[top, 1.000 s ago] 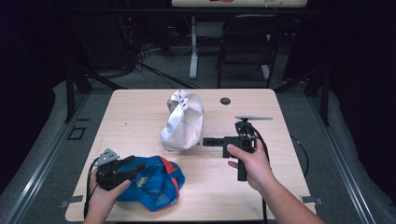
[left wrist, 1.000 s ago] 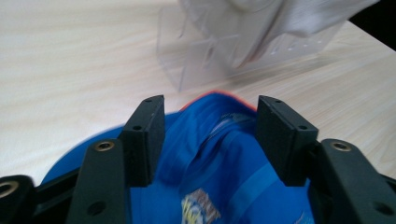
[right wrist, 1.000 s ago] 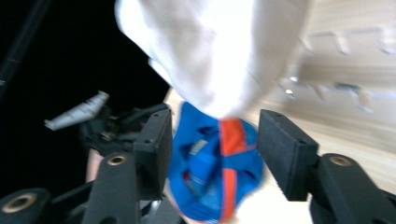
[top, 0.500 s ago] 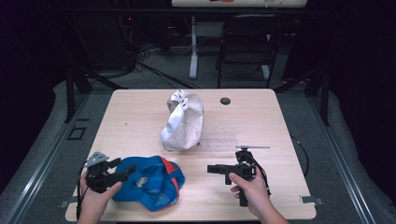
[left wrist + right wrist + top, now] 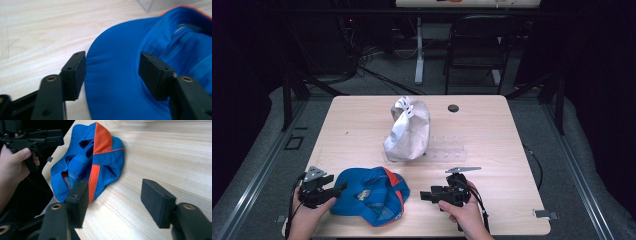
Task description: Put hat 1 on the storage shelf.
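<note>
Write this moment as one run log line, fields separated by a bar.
left gripper: open, at blue cap brim | right gripper: open, beside cap, nothing held

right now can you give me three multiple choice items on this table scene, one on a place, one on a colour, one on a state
1. Where does the cap lie?
A. at the near edge, between the two hand-held grippers
B. at the far edge by the black disc
C. on the chair

2. What colours is the cap?
A. green and white
B. blue and orange
C. black and yellow

3. How do the jaws of the left hand-held gripper stand?
A. shut on the white bag
B. shut with nothing between
C. open, astride the cap's brim

Answers:
1 A, the high view shows it between the left and the right hand-held gripper.
2 B, blue panels with orange stripes.
3 C, both pads stand apart over the brim.
</note>
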Action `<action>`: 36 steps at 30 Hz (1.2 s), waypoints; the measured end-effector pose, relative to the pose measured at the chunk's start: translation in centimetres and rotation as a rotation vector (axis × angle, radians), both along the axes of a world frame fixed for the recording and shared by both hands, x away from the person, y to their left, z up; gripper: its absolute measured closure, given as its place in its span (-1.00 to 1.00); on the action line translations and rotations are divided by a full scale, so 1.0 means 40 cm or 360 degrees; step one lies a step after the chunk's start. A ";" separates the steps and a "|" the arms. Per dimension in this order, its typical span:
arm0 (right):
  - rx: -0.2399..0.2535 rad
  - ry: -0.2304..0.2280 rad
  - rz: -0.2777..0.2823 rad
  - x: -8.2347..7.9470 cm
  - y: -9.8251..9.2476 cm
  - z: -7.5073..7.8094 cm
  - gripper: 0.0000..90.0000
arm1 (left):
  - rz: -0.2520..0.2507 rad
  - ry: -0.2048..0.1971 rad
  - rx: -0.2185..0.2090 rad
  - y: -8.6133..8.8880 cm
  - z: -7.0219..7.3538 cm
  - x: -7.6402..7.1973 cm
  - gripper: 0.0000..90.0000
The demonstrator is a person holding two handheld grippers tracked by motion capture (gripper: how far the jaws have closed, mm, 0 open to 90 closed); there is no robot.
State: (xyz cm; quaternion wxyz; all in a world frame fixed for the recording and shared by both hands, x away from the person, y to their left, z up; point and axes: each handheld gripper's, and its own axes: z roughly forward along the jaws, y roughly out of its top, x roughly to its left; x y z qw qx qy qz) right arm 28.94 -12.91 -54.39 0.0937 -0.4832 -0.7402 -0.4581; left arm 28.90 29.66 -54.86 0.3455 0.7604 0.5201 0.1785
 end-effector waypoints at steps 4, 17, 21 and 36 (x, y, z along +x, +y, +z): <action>-0.0006 -0.0030 0.0017 -0.004 -0.008 -0.010 0.08 | 0.0024 0.0051 -0.0003 0.010 -0.025 0.008 -0.05; -0.0234 -0.0186 0.0120 -0.027 0.061 -0.025 0.14 | -0.0090 0.0153 0.0029 -0.023 -0.050 -0.031 0.22; -0.0239 -0.0192 0.0125 -0.025 0.093 -0.032 0.18 | -0.0138 0.0154 0.0065 -0.055 -0.056 -0.050 0.24; -0.0063 0.0129 0.0233 -0.006 0.142 -0.064 0.34 | -0.0182 0.0156 0.0089 -0.118 -0.055 -0.076 0.24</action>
